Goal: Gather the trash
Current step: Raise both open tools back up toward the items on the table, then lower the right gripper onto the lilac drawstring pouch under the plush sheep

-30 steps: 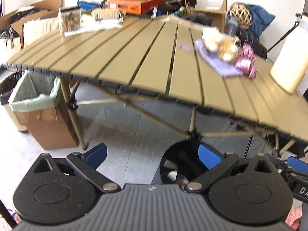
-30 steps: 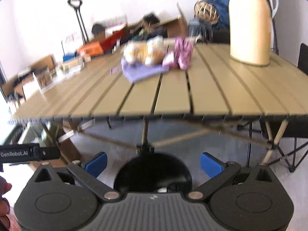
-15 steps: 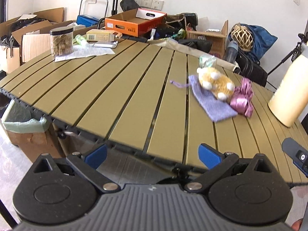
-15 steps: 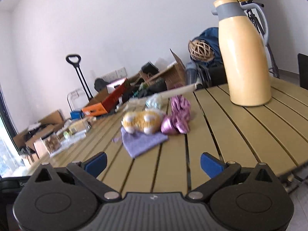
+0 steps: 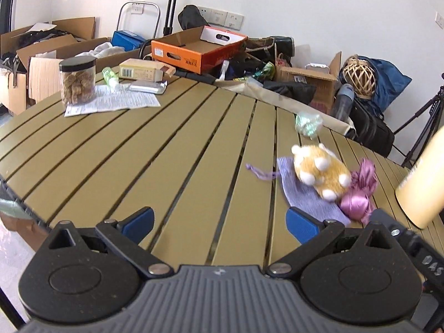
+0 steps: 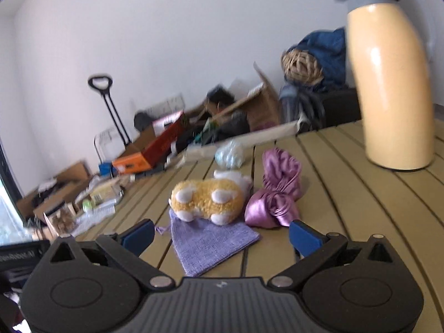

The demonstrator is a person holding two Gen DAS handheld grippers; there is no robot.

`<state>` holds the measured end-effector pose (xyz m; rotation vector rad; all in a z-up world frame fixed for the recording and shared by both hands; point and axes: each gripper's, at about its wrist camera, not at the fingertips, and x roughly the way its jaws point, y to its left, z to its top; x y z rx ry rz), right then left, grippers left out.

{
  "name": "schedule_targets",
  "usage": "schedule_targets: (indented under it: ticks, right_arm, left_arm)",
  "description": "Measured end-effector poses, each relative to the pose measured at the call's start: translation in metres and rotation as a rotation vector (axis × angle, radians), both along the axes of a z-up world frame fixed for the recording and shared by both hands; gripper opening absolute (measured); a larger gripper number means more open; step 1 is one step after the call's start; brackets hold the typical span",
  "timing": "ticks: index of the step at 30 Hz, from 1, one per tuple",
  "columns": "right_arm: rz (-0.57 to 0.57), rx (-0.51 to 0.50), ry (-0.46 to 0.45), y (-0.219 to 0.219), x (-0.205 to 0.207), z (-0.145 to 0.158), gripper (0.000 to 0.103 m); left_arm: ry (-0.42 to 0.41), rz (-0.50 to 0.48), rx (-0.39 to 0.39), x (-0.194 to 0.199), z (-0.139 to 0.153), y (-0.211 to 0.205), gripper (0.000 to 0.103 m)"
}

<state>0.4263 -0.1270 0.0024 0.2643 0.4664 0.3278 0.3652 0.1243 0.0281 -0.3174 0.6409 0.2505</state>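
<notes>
A crumpled pale green wrapper [image 5: 307, 122] lies near the far edge of the slatted olive table [image 5: 166, 149]; it also shows in the right wrist view [image 6: 229, 154]. In front of it lie a yellow plush toy [image 5: 322, 172] [image 6: 208, 198], a lilac pouch [image 5: 308, 197] [image 6: 206, 242] and a pink satin bag [image 5: 359, 194] [image 6: 274, 194]. My left gripper [image 5: 220, 220] is open and empty above the table's near part. My right gripper [image 6: 222, 234] is open and empty, just short of the lilac pouch.
A cream thermos [image 6: 388, 83] stands at the table's right. A jar of snacks [image 5: 78, 80], a paper sheet [image 5: 111, 102], a small box [image 5: 143, 69] and a foil pack [image 5: 147, 86] sit at the far left. Cardboard boxes and bags crowd the floor behind.
Both grippers have risen from below the table edge, over a black bin, to above the tabletop and moved forward toward the toy and pouches. Both stay open.
</notes>
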Motion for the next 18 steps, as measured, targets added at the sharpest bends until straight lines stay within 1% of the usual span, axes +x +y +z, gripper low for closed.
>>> schedule_targets:
  ticks: [5, 7, 10, 12, 15, 18]
  right_arm:
    - [0.042, -0.102, 0.051, 0.033, 0.032, -0.007, 0.103]
    - [0.051, -0.149, 0.069, 0.046, 0.045, -0.011, 0.103]
    - [0.050, -0.229, 0.129, 0.064, 0.061, -0.018, 0.103]
    - [0.063, -0.250, 0.149, 0.072, 0.070, -0.023, 0.103]
    - [0.058, -0.263, 0.152, 0.077, 0.077, -0.025, 0.103]
    - [0.076, -0.261, 0.176, 0.081, 0.085, -0.028, 0.103]
  left_arm:
    - [-0.013, 0.011, 0.000, 0.018, 0.000, 0.009, 0.103]
    - [-0.011, 0.018, -0.011, 0.024, -0.003, 0.015, 0.103]
    - [-0.002, 0.029, -0.020, 0.030, -0.007, 0.022, 0.103]
    - [0.003, 0.038, -0.014, 0.034, -0.010, 0.025, 0.103]
    - [0.009, 0.041, -0.027, 0.038, -0.014, 0.031, 0.103]
    - [0.022, 0.045, -0.035, 0.041, -0.018, 0.034, 0.103]
